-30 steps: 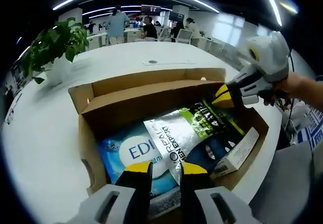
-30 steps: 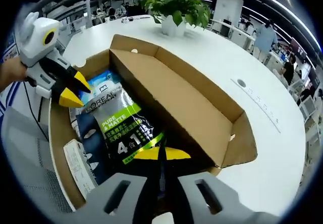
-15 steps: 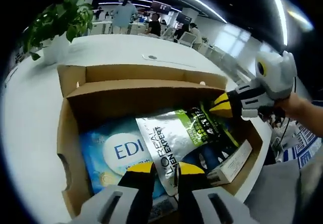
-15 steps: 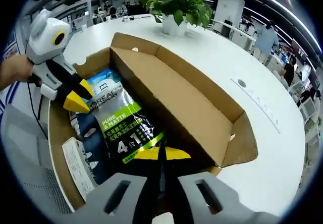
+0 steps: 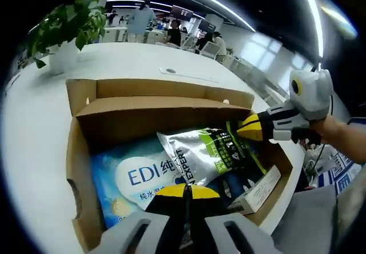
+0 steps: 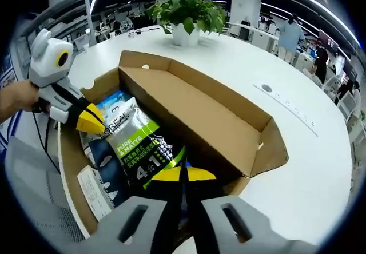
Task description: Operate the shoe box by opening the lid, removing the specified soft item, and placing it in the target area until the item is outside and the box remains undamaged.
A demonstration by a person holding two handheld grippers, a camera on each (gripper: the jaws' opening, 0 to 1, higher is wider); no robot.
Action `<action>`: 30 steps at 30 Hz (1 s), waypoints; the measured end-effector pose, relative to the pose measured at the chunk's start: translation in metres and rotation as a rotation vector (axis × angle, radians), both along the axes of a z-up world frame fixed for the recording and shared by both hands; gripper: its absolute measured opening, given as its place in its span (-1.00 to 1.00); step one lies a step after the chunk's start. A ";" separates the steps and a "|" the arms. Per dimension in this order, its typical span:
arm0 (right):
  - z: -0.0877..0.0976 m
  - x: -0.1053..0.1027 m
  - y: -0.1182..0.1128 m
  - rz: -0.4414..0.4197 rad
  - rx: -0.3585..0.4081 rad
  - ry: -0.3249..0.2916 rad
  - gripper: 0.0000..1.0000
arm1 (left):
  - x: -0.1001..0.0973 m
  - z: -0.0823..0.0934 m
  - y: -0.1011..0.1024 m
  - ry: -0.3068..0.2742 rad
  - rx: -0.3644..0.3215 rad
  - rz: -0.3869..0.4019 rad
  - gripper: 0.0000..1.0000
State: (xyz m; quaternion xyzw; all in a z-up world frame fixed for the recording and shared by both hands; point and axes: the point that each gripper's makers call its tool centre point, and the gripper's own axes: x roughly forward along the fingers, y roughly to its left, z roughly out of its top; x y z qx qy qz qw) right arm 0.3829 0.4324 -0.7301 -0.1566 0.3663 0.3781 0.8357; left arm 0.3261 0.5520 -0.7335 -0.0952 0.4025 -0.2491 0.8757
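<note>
An open cardboard shoe box (image 5: pixel 79 151) (image 6: pixel 229 122) lies on a white table, its lid folded back. A silver and green L'Oreal pouch (image 5: pixel 200 151) (image 6: pixel 140 151) rests on top of the contents. My left gripper (image 5: pixel 186 190) has its yellow tips together on the pouch's near end; the right gripper view shows it (image 6: pixel 90 122) at the pouch's lettered end. At the "4 in 1" end, my right gripper (image 6: pixel 183 174) is shut on the pouch, and it (image 5: pixel 245 129) also comes in from the right of the left gripper view.
Under the pouch lie a blue wipes pack (image 5: pixel 137 177) (image 6: pixel 114 102), a dark blue pack (image 5: pixel 234 179) and a small white carton (image 5: pixel 257 188) (image 6: pixel 97 194). A potted plant (image 5: pixel 63 31) (image 6: pixel 186 16) stands on the table beyond the box. People sit at desks far behind.
My left gripper's jaws, apart in the earlier frames, have come together on the pouch's end. The right gripper has stayed shut on the other end. Both views shifted slightly.
</note>
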 end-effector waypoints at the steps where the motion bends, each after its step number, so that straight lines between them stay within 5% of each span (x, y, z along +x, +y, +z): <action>1: 0.001 0.000 0.000 -0.005 0.006 0.000 -1.00 | -0.001 0.002 -0.001 -0.002 0.001 -0.004 -1.00; 15: 0.025 -0.005 -0.006 -0.055 0.087 -0.008 -1.00 | 0.003 0.022 -0.002 -0.059 0.021 -0.034 -1.00; 30: 0.073 0.001 -0.015 -0.126 0.199 -0.057 -1.00 | 0.014 0.069 -0.010 -0.167 0.044 -0.052 -1.00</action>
